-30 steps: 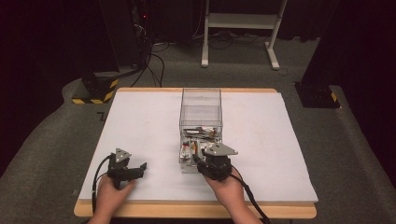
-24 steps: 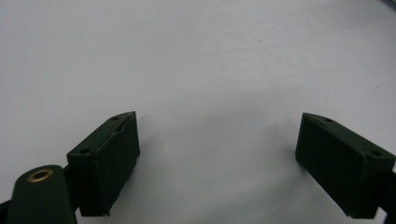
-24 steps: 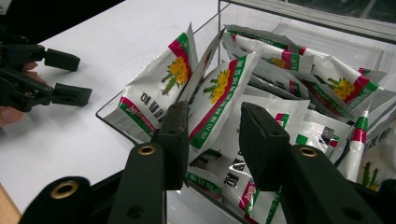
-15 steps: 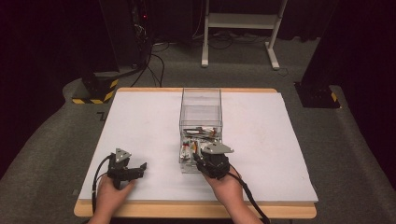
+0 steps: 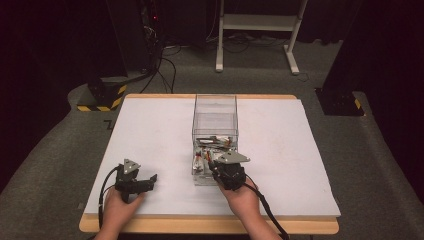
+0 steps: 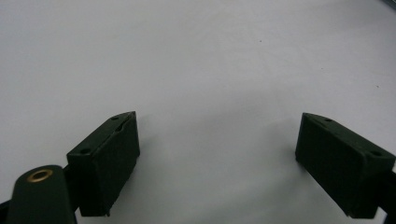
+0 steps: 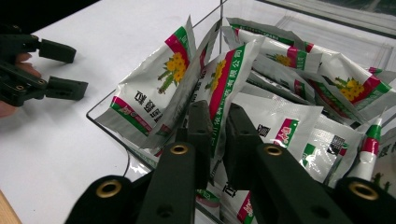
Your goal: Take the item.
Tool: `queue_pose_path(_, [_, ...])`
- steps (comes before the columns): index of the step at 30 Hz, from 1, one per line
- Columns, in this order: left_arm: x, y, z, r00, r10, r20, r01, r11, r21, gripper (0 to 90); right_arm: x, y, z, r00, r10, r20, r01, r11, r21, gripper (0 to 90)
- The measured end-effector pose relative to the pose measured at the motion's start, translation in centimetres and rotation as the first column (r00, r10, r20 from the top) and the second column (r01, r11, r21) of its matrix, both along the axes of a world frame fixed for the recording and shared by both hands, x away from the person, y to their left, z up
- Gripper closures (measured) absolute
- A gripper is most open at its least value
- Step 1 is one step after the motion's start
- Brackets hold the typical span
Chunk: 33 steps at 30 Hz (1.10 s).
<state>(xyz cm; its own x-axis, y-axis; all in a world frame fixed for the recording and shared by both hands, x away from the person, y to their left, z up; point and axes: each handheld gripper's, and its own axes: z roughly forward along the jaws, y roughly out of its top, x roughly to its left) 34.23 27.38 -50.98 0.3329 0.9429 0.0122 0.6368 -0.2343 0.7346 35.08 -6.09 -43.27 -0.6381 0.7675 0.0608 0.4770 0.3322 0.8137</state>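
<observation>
Inside clear bin, sachets, right gripper pinching one

Sachet lower half hidden btwn tool jaws.

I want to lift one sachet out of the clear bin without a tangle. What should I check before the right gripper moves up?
1. Right gripper shut on a sachet: ok; jaws just closed on it.
2. One sachet alone pinched: cannot tell, neighbours crowd it.
3. Neighbouring sachet free of the jaws: not ok, it leans on the left jaw.
4. Clear bin upright on the table: ok.
5. Left gripper open, away from the bin: ok.
</observation>
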Motion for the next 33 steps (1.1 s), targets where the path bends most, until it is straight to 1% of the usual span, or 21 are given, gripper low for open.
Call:
queue_pose_path(4, [0.0, 0.0, 0.0, 1.0, 0.0, 0.0, 0.0, 1.0, 0.0, 13.7, -0.1, -0.4, 0.0, 0.9999, -0.005, 0.016, 0.005, 1.0, 0.025, 85.5])
queue_pose_path(8, [0.0, 0.0, 0.0, 1.0, 0.0, 0.0, 0.0, 1.0, -0.001, 13.8, -0.1, -0.5, 0.2, 0.9993, -0.015, 0.034, 0.014, 0.999, 0.038, 86.0])
queue_pose_path(10, [0.0, 0.0, 0.0, 1.0, 0.0, 0.0, 0.0, 1.0, -0.001, 13.8, 0.1, -0.7, 0.2, 0.9989, -0.014, 0.045, 0.012, 0.999, 0.035, 86.1])
queue_pose_path(13, [0.0, 0.0, 0.0, 1.0, 0.003, 0.002, -0.003, 1.0, -0.004, 13.8, 0.1, -0.8, 0.3, 0.9988, -0.014, 0.048, 0.012, 0.999, 0.041, 86.3])
queue_pose_path(20, [0.0, 0.0, 0.0, 1.0, 0.003, 0.002, -0.003, 1.0, -0.004, 13.7, -0.3, -1.2, 0.4, 0.9967, -0.017, 0.08, 0.012, 0.998, 0.056, 86.6])
queue_pose_path(23, [0.0, 0.0, 0.0, 1.0, 0.003, 0.002, -0.003, 1.0, -0.003, 13.8, -0.2, -1.3, 0.5, 0.9965, -0.013, 0.083, 0.008, 0.998, 0.062, 86.6])
queue_pose_path(29, [0.0, 0.0, 0.0, 1.0, 0.002, 0.002, -0.002, 1.0, -0.003, 13.7, -0.3, -2.1, 0.8, 0.9936, -0.022, 0.111, 0.013, 0.997, 0.082, 86.7])
queue_pose_path(33, [0.0, 0.0, 0.0, 1.0, 0.002, 0.002, -0.002, 1.0, -0.003, 13.8, -0.4, -2.3, 0.9, 0.9928, -0.028, 0.117, 0.017, 0.996, 0.09, 86.7])
